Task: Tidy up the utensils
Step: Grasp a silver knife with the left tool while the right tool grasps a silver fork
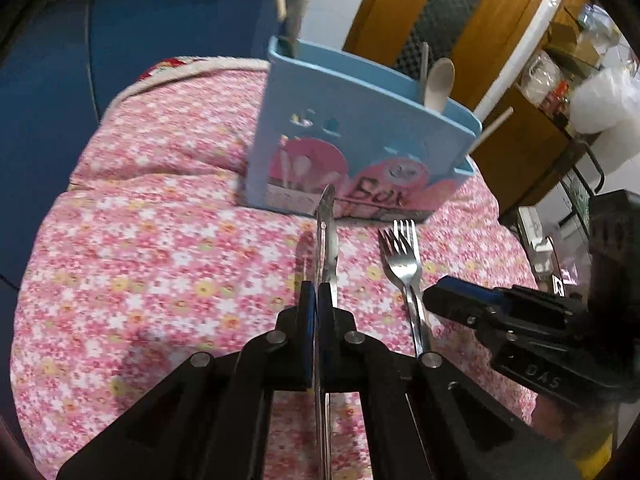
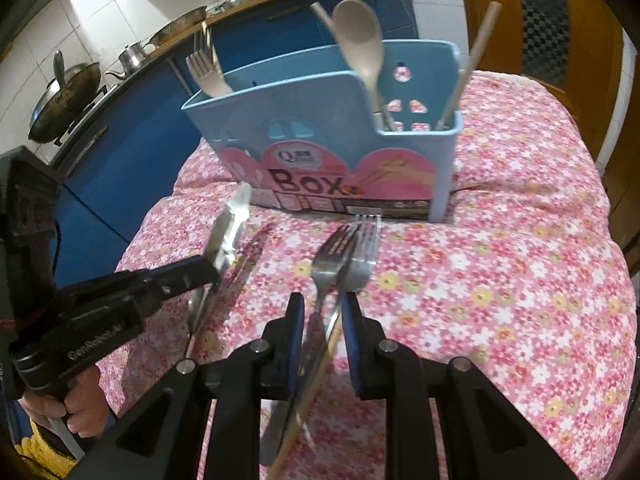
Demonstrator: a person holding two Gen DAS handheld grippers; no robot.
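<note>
Left gripper (image 1: 318,300): pads fully closed on the flat of a table knife (image 1: 328,236), pinched near mid-length, lifted clear of the cloth.
Knife axis: long axis in line with the fingers, rounded tip aimed ahead at the front of the blue utensil box (image 1: 360,136); handle end trailing back under the gripper.
Right gripper (image 2: 322,314): narrowly parted, two steel forks (image 2: 348,256) between the blue pads; handles crossing, so true grip or mere straddle not clear.
Fork axis: tines ahead toward the box, almost touching its base; handles running back beneath the gripper.
Box: upright on the flowered cloth (image 1: 160,240), beyond both grippers; wooden spoon (image 2: 360,36) and a chopstick (image 2: 472,64) standing in its right-hand compartment, a pale fork (image 2: 208,72) at the left.
Risk, knife: thin blade likely to pivot or slide in the pads when tipped upright; tip could strike the box wall and tip the box.
Risk, forks: crossed pair likely to splay, one dropping on the lift.
</note>
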